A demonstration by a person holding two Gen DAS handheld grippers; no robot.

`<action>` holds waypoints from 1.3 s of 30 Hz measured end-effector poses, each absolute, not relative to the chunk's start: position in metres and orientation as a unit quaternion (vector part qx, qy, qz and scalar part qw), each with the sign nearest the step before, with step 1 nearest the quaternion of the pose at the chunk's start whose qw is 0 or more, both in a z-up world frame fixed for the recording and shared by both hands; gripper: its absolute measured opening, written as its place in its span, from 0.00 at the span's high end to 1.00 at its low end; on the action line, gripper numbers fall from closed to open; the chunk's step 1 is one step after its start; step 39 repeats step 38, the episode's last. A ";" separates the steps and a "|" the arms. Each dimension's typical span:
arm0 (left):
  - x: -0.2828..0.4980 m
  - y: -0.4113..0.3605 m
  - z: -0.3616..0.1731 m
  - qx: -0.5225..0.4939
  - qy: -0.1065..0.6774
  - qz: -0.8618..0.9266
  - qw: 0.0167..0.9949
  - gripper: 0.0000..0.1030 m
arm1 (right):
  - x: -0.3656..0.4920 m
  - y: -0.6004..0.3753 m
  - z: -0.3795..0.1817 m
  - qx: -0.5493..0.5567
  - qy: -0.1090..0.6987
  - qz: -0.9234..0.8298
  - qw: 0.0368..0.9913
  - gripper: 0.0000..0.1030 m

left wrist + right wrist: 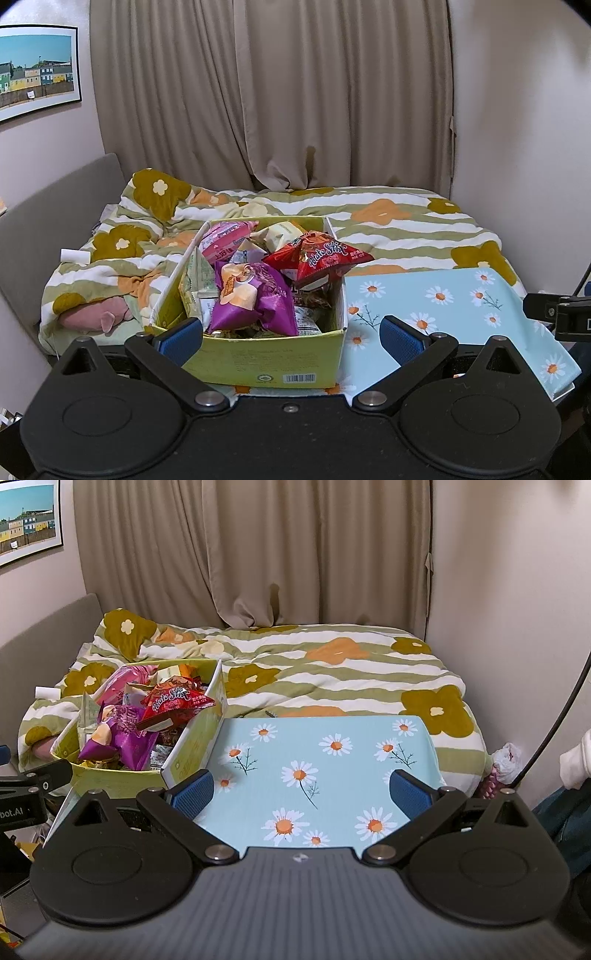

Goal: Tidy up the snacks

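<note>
Beige curtains [273, 92] hang closed behind a bed [388, 229] covered by a striped quilt with olive and orange flowers, and a framed picture of coloured houses [37, 70] hangs on the pale wall at left. From the left wrist view, a green cardboard box [266, 358] stands with its flaps open on a light blue daisy-print worktop [443, 306] in front of the bed, and it is heaped with snack packets: a purple packet [255, 299] at the front, a red Potato Stix packet [321, 258] resting on top toward the right, a pink packet [225, 236] at the back left, a pale yellow one [284, 230] behind. The left tongs [291, 332] are spread wide with nothing between the blue pads, the near wall of the box lying between them; 1 pad sits by the box's left front corner, the other over the daisy cloth to its right. A pink plush toy [96, 317] lies on the quilt at the left edge. From the right wrist view, the same box [122, 779] sits at the left end of the worktop [332, 775], with the red packet [177, 701] and the purple packet [122, 738] showing above its rim. The right tongs [301, 794] are also spread wide and grip nothing, hovering over the bare daisy cloth to the right of the box, well apart from the snacks
</note>
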State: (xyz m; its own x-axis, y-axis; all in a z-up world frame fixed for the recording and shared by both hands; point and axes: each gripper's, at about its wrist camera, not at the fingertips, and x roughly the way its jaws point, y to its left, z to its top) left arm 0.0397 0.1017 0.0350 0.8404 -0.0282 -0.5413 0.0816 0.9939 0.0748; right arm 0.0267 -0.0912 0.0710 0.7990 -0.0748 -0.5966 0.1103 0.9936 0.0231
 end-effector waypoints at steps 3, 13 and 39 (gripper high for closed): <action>0.041 0.103 0.035 0.046 0.281 -0.028 0.958 0.00 | 0.027 -0.091 0.071 0.028 0.313 -0.049 0.948 0.00; 0.045 0.107 0.034 0.044 0.284 -0.028 0.957 0.00 | 0.030 -0.091 0.072 0.026 0.313 -0.050 0.948 0.00; 0.059 0.130 0.035 0.044 0.268 -0.030 0.962 0.00 | 0.044 -0.092 0.074 0.027 0.313 -0.052 0.948 0.00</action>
